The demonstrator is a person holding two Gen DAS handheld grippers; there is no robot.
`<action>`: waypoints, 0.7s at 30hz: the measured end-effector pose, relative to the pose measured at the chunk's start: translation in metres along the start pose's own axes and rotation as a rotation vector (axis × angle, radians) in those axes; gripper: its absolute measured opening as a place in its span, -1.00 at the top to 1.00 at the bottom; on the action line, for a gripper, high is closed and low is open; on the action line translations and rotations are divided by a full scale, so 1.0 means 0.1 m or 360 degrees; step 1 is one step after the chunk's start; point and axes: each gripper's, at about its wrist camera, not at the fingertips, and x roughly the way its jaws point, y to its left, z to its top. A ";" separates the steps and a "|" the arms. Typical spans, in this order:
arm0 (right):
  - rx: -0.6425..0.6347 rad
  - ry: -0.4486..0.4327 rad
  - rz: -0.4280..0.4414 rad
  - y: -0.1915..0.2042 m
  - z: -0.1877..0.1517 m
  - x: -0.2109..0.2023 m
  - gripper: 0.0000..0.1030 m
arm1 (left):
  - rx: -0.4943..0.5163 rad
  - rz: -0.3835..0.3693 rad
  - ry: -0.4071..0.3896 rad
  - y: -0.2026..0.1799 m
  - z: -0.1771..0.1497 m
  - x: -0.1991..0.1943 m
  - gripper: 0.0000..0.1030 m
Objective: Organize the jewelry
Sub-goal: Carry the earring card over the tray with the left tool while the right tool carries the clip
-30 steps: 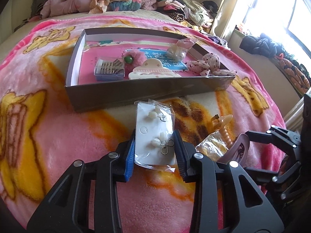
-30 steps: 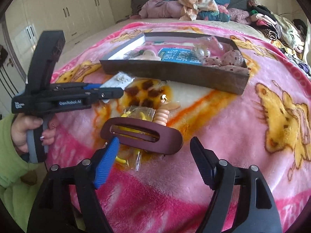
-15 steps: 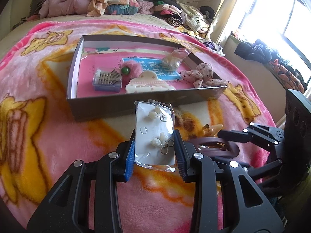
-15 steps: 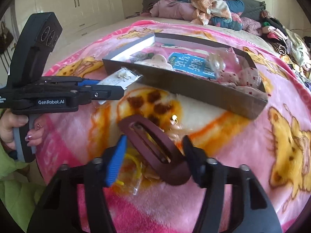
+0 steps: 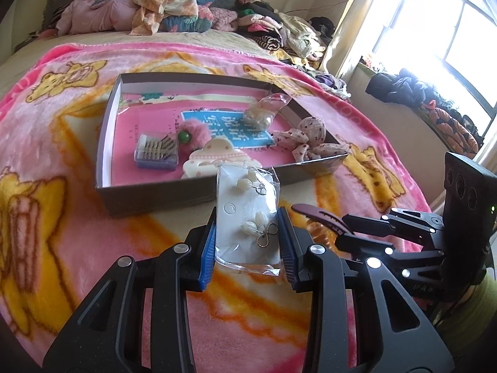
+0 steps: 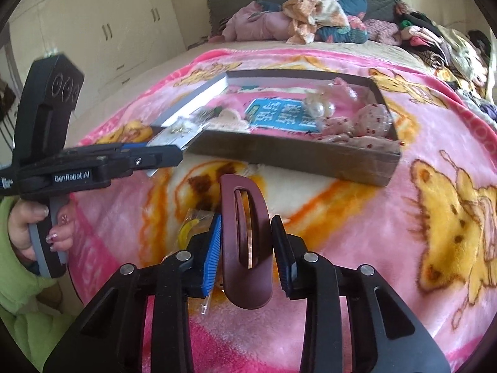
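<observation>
Your right gripper (image 6: 247, 248), open around the maroon hair clip (image 6: 245, 242) a second ago, now pinches it lengthwise above the blanket (image 6: 388, 217). Your left gripper (image 5: 247, 242) still clamps the earring packet (image 5: 247, 214), now nearer the box (image 5: 155, 192).

In the left wrist view, the earring packet (image 5: 247, 217) covers part of the shallow box's (image 5: 107, 143) near wall and the lower edge of the cream hair clip (image 5: 214, 158) inside it. The right hand-held gripper (image 5: 357, 233) hides most of the maroon hair claw (image 5: 313, 213), and the frame's right edge cuts its body off. In the right wrist view, that claw (image 6: 245, 242) hides much of the clear bag with yellow contents (image 6: 189, 227); what the bag holds is unclear. The box's small items are blurred there.
</observation>
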 end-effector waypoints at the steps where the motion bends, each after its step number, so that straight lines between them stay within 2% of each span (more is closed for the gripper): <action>1: 0.0005 -0.0015 -0.0006 -0.02 0.01 -0.03 0.41 | 0.0002 -0.0002 -0.0003 -0.01 0.01 0.00 0.47; 21: 0.0060 -0.0137 -0.0068 -0.26 0.27 -0.22 0.41 | 0.0032 -0.0025 -0.0050 -0.08 0.29 0.11 0.47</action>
